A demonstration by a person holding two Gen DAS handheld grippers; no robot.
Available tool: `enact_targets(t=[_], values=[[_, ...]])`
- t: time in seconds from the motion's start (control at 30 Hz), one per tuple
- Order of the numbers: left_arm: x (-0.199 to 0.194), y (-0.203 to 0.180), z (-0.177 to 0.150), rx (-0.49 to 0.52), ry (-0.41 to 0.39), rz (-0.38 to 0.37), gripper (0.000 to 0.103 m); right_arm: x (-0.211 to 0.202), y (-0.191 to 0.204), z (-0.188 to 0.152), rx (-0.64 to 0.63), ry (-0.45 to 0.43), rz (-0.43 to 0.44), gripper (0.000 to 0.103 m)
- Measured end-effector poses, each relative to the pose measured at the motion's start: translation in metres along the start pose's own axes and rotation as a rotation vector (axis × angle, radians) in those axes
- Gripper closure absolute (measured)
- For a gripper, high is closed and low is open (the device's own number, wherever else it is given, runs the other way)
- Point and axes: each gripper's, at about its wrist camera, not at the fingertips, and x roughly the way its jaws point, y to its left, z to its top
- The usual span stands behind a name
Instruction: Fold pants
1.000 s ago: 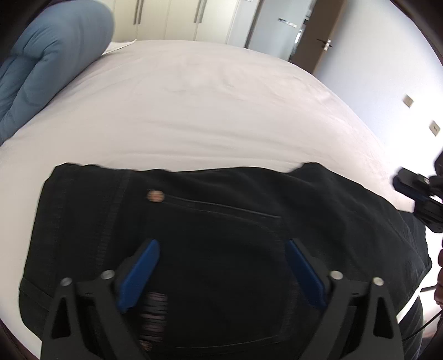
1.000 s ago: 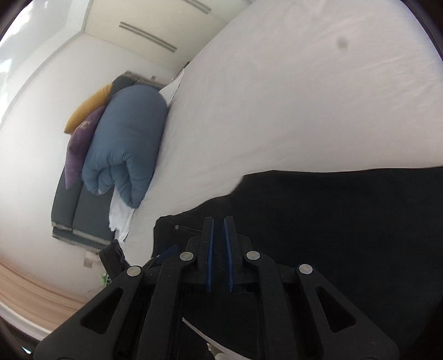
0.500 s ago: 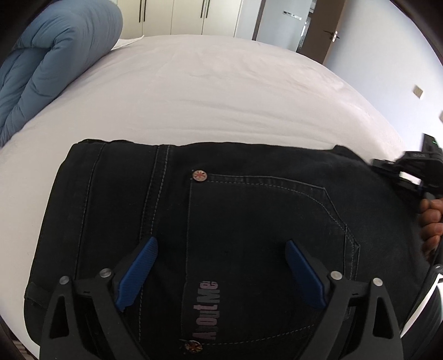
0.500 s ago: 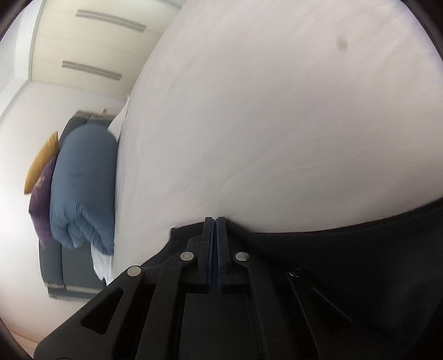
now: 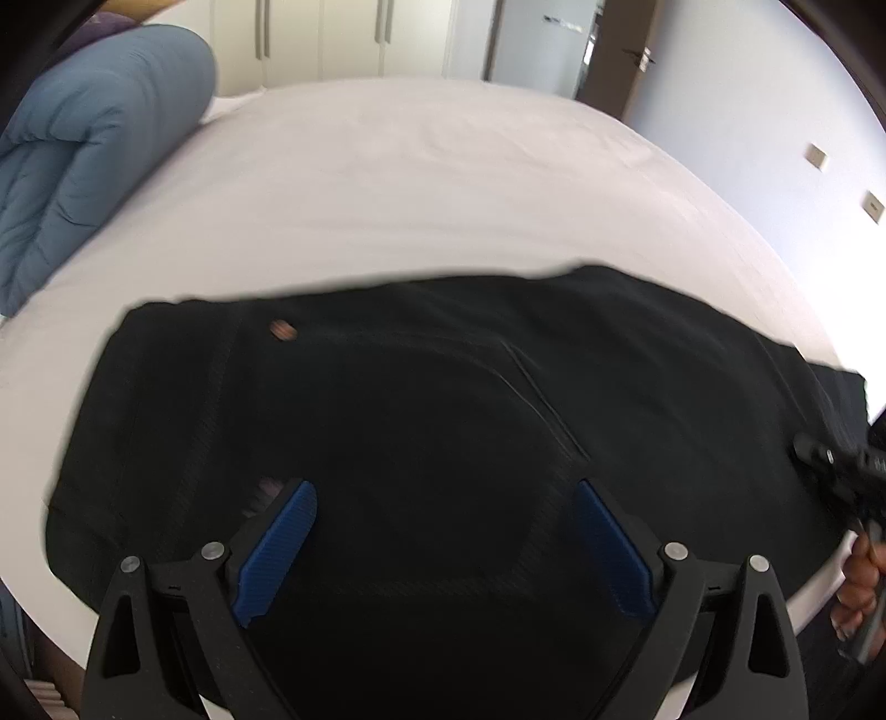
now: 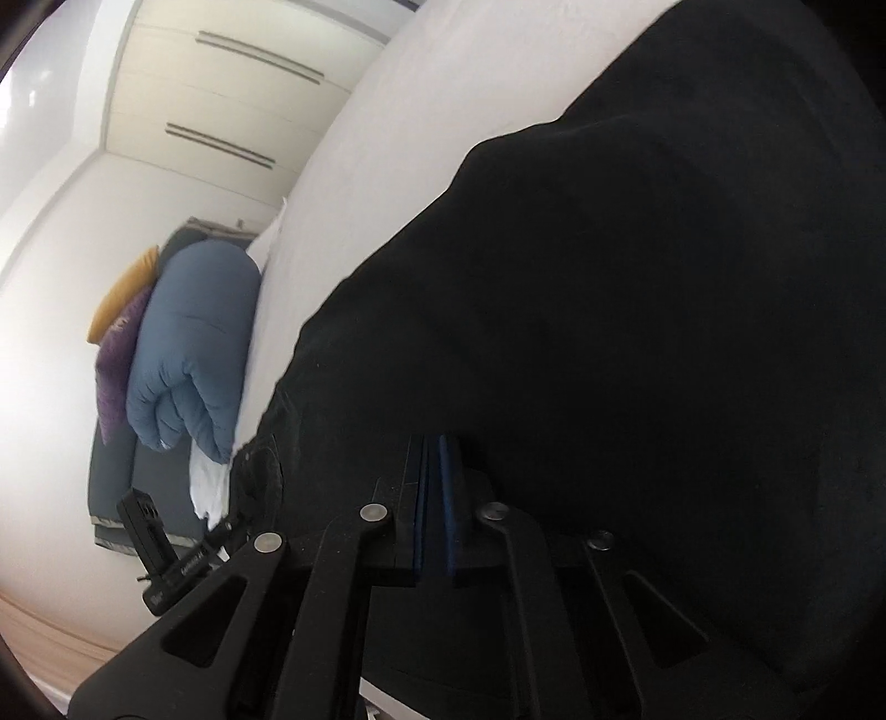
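Note:
Black denim pants lie folded on the white bed, back pocket up, a copper rivet near the far left corner. My left gripper hovers open just above the pants, its blue pads wide apart. My right gripper is shut on the edge of the pants and lifts the cloth, which fills most of the right wrist view. The right gripper also shows at the right edge of the left wrist view, held by a hand.
A rolled blue duvet lies at the bed's left side, also in the right wrist view beside purple and yellow pillows. White wardrobes and a door stand beyond the bed. The left gripper's body shows in the right wrist view.
The right gripper has lifted the pants' edge, so black cloth now fills its view. The left gripper's view has pulled back and blurred; it stays open.

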Motion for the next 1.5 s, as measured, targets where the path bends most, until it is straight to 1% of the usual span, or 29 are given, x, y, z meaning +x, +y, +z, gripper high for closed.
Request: enact_targets(t=[0.07,0.1,0.13,0.27,0.3,0.33,0.43,0.5,0.53,0.57,0.63,0.7,0.73,0.77,0.83,0.87,0.93,1.0,1.03,1.07,1.13,1.23,1.3,1.33,1.37,1.4,1.43,1.47,1.5], values=[[0.004,-0.01,-0.014,0.014,0.026,0.03,0.007,-0.017,-0.016,0.009,0.056,-0.052,-0.002,0.103],[0.004,-0.016,-0.023,0.043,0.012,0.061,0.007,-0.03,-0.024,0.012,0.065,-0.08,-0.026,0.103],[0.004,-0.018,-0.027,0.046,0.013,0.065,0.005,-0.043,-0.034,0.014,0.076,-0.119,-0.053,0.103],[0.004,-0.012,-0.033,0.022,0.027,0.04,0.004,-0.108,-0.084,0.015,0.167,-0.284,-0.099,0.103],[0.004,-0.012,-0.034,0.017,0.029,0.029,0.004,-0.128,-0.094,0.011,0.192,-0.334,-0.137,0.103],[0.005,-0.01,-0.035,0.016,0.029,0.02,0.003,-0.149,-0.11,0.021,0.213,-0.374,-0.16,0.103],[0.002,-0.014,-0.042,0.041,0.014,0.023,0.002,-0.189,-0.128,0.019,0.301,-0.477,-0.227,0.103],[0.002,-0.012,-0.045,0.035,-0.004,0.011,0.002,-0.204,-0.118,0.02,0.3,-0.509,-0.302,0.103],[0.002,-0.011,-0.047,0.031,-0.011,0.005,0.002,-0.201,-0.105,0.02,0.284,-0.517,-0.331,0.095],[0.0,-0.005,-0.05,0.029,-0.016,0.002,0.002,-0.201,-0.092,0.021,0.261,-0.517,-0.336,0.094],[-0.001,-0.003,-0.055,0.03,-0.022,0.005,0.001,-0.183,-0.056,0.022,0.196,-0.487,-0.231,0.094],[-0.002,-0.003,-0.057,0.042,-0.037,0.002,0.001,-0.148,-0.018,0.026,0.108,-0.403,-0.141,0.071],[-0.002,-0.005,-0.061,0.043,-0.037,0.001,0.001,-0.126,0.0,0.03,0.062,-0.353,-0.096,0.041],[-0.003,-0.009,-0.06,0.047,-0.034,-0.001,0.001,-0.103,0.015,0.034,0.03,-0.32,-0.047,0.029],[-0.003,-0.011,-0.059,0.056,-0.026,-0.005,0.001,-0.058,0.04,0.041,-0.01,-0.263,0.019,0.029],[-0.001,-0.012,-0.057,0.057,-0.023,-0.005,0.001,-0.024,0.051,0.047,-0.014,-0.223,0.047,0.029],[0.0,-0.013,-0.055,0.056,-0.019,-0.001,0.0,0.024,0.041,0.068,0.036,-0.14,0.044,0.029],[0.004,-0.013,-0.054,0.05,-0.015,0.006,0.0,0.048,0.011,0.083,0.158,-0.101,0.009,0.041],[0.004,-0.014,-0.054,0.045,-0.014,0.011,0.0,0.047,-0.003,0.089,0.203,-0.119,0.037,0.06],[0.005,-0.014,-0.052,0.042,-0.013,0.013,0.0,0.04,-0.018,0.095,0.243,-0.142,0.064,0.07],[0.005,-0.015,-0.05,0.041,-0.01,0.015,0.0,0.011,-0.045,0.104,0.276,-0.225,0.074,0.081],[0.01,-0.014,-0.047,0.048,-0.003,0.016,0.0,-0.048,-0.092,0.118,0.361,-0.404,-0.021,0.103],[0.01,-0.015,-0.045,0.047,-0.005,0.017,0.0,-0.1,-0.128,0.13,0.435,-0.522,-0.075,0.103],[0.01,-0.015,-0.045,0.046,-0.009,0.019,0.0,-0.122,-0.131,0.135,0.434,-0.566,-0.135,0.103],[0.01,-0.015,-0.045,0.043,-0.013,0.019,0.0,-0.143,-0.127,0.139,0.414,-0.61,-0.26,0.097],[0.01,-0.015,-0.045,0.043,-0.015,0.019,0.0,-0.161,-0.124,0.138,0.416,-0.651,-0.385,0.097],[0.011,-0.015,-0.045,0.043,-0.017,0.02,0.0,-0.18,-0.125,0.134,0.444,-0.7,-0.41,0.092],[0.011,-0.015,-0.045,0.045,-0.017,0.023,0.0,-0.194,-0.128,0.127,0.488,-0.732,-0.352,0.085],[0.011,-0.015,-0.044,0.046,-0.018,0.025,0.0,-0.202,-0.124,0.119,0.498,-0.759,-0.255,0.08]])
